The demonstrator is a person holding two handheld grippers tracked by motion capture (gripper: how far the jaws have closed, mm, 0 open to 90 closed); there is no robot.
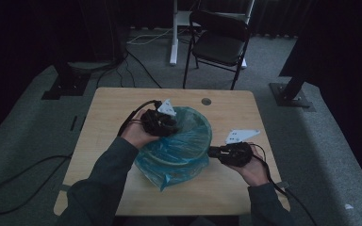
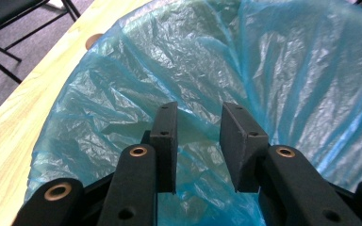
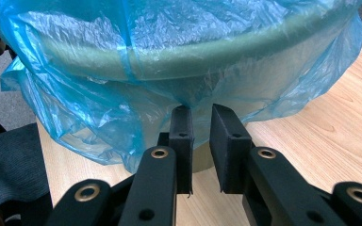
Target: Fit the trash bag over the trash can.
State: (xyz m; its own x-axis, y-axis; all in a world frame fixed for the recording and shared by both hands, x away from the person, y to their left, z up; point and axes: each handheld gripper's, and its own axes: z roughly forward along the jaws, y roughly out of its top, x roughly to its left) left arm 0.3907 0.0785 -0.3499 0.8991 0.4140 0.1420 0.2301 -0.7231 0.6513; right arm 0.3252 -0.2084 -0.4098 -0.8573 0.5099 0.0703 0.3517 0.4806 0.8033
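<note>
A round bin (image 3: 193,59) lined with a crinkled blue plastic bag (image 1: 184,141) stands mid-table; the bag's hem is folded over the rim and hangs loose down the outside. My left gripper (image 1: 167,123) is at the bin's far-left rim. In the left gripper view its jaws (image 2: 199,109) are apart above the bag's (image 2: 283,70) inner lining, with nothing between them. My right gripper (image 1: 213,151) lies low at the bin's right side, pointing at it. Its tips (image 3: 200,110) reach the hanging hem of the bag (image 3: 99,122), with a narrow gap between the pads and no film in it.
The wooden table (image 1: 113,101) has a round cable hole (image 1: 206,101) behind the bin. A black folding chair (image 1: 219,40) and a white desk leg (image 1: 174,33) stand beyond the far edge. Cables (image 1: 9,188) trail over the carpet at the left.
</note>
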